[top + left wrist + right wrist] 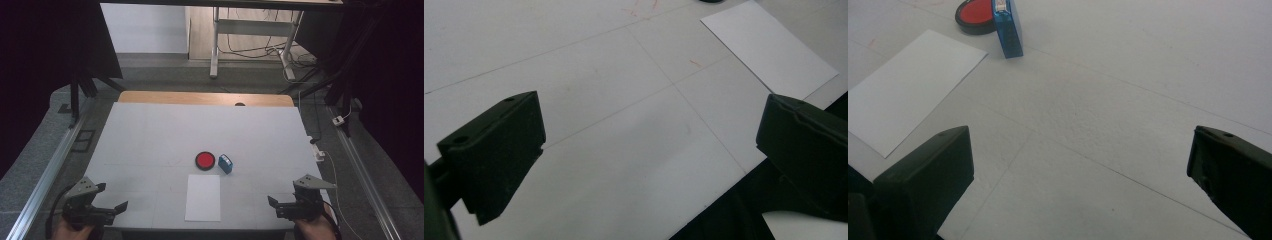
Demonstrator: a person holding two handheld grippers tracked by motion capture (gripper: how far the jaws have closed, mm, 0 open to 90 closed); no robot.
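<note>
Jaws of left gripper [111, 210] and right gripper [278, 205] spread wide, nothing between them, both low at the near table edge. Between the two, a flat white paper sheet [203, 197]; just beyond it a round black-rimmed red ink pad [205, 160] with a small blue plastic stamp block [225, 163] just beside it. Stamp block: probably light, rigid, smooth-sided; best pinched across the narrow flanks. Paper: thin, floppy, apt to slide. White matte tabletop [150, 140] with faint seams; grey floor, desk legs and cables beyond.
</note>
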